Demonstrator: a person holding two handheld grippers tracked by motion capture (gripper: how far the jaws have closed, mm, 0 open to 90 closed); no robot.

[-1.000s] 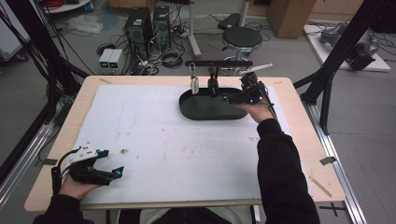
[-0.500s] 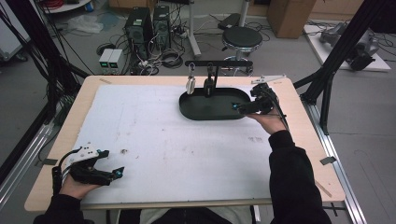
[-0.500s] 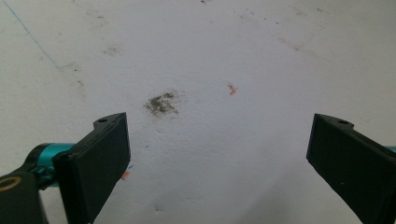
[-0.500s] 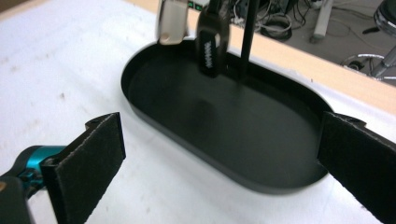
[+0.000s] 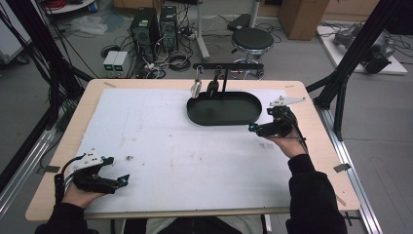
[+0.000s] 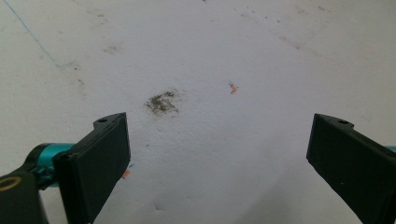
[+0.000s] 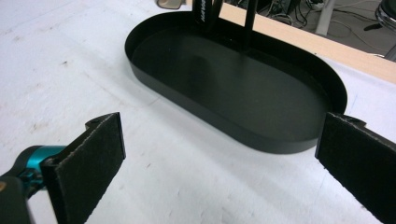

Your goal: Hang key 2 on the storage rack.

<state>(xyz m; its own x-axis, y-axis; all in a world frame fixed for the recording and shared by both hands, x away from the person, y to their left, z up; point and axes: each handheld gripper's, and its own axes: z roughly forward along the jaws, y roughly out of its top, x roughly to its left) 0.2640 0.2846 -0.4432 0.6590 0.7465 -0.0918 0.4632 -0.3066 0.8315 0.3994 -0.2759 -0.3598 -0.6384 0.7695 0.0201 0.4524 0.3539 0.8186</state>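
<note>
My right gripper (image 5: 253, 128) had drawn back from the black oval metal tray (image 5: 253, 117), which sat upper centre of the high view, and hung just right of it with jaws apart and empty. That suggested the tray was placed. My left gripper (image 5: 124, 180) rested lower left, jaws wide.

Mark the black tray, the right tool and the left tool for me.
black tray (image 5: 253, 117): high view, near rim.
right tool (image 5: 252, 128): high view, between its fingertips.
left tool (image 5: 125, 179): high view, between its fingertips.
</note>
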